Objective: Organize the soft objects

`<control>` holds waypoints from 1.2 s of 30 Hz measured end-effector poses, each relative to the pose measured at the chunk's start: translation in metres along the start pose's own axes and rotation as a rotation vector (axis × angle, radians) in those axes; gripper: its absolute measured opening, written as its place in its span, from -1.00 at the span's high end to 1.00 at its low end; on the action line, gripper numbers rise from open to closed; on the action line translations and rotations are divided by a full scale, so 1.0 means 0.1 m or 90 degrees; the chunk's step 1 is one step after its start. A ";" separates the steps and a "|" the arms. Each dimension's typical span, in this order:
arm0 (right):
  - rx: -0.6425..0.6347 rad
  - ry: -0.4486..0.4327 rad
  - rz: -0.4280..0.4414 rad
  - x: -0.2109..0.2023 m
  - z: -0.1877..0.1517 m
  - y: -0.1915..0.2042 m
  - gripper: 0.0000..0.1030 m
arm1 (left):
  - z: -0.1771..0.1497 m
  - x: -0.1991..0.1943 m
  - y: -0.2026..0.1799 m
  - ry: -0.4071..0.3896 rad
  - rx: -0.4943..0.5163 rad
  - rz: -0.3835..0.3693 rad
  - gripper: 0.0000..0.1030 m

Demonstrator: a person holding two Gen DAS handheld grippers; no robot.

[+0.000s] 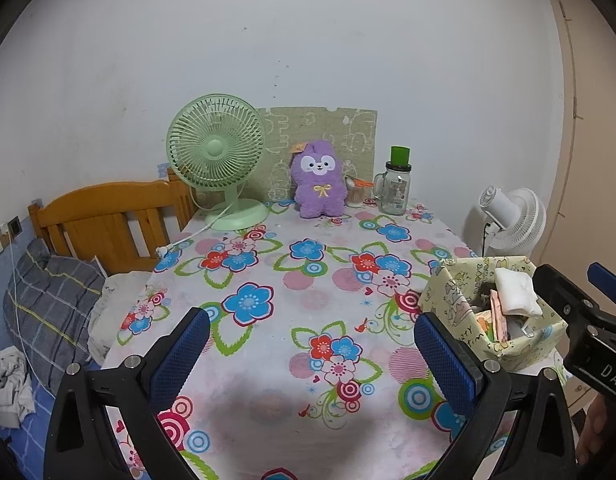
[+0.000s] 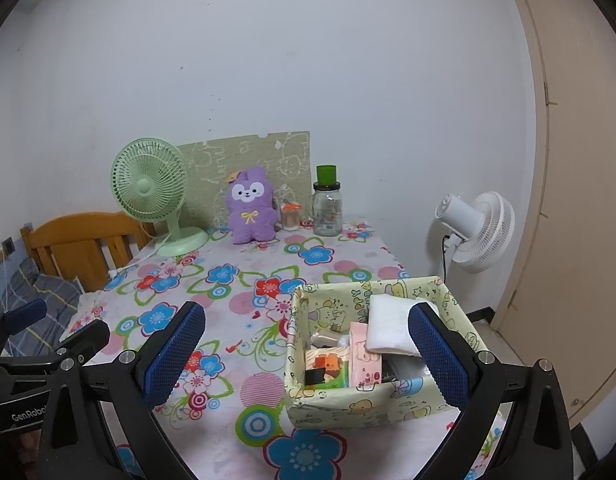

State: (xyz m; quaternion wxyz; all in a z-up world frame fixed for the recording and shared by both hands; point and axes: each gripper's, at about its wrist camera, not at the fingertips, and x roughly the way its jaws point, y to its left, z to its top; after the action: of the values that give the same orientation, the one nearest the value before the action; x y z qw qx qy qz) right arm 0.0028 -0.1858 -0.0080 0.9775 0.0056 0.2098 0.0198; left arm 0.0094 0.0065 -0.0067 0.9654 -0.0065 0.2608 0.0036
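Note:
A purple plush toy stands upright at the far edge of the flowered table; it also shows in the right wrist view. A yellow cartoon-print box sits at the table's near right, holding a white soft pack, a pink pack and other small packets; the box shows in the left wrist view too. My left gripper is open and empty above the table's near part. My right gripper is open and empty, its right finger over the box.
A green desk fan with a white cord stands left of the plush. A glass jar with a green lid and a small cup stand to its right. A wooden bed headboard is left; a white floor fan right.

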 end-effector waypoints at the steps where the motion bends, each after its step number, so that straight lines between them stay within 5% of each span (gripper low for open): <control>1: -0.001 0.000 0.001 0.00 0.00 0.00 -0.99 | 0.00 0.00 0.01 0.000 -0.001 0.000 -0.99; 36: -0.004 0.001 -0.006 0.02 0.02 0.00 -0.99 | 0.06 0.01 -0.05 -0.015 0.006 -0.021 -0.99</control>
State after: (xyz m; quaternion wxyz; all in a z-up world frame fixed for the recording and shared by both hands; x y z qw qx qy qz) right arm 0.0053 -0.1857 -0.0072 0.9775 0.0015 0.2105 0.0162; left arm 0.0129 0.0017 -0.0022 0.9684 -0.0064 0.2489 -0.0132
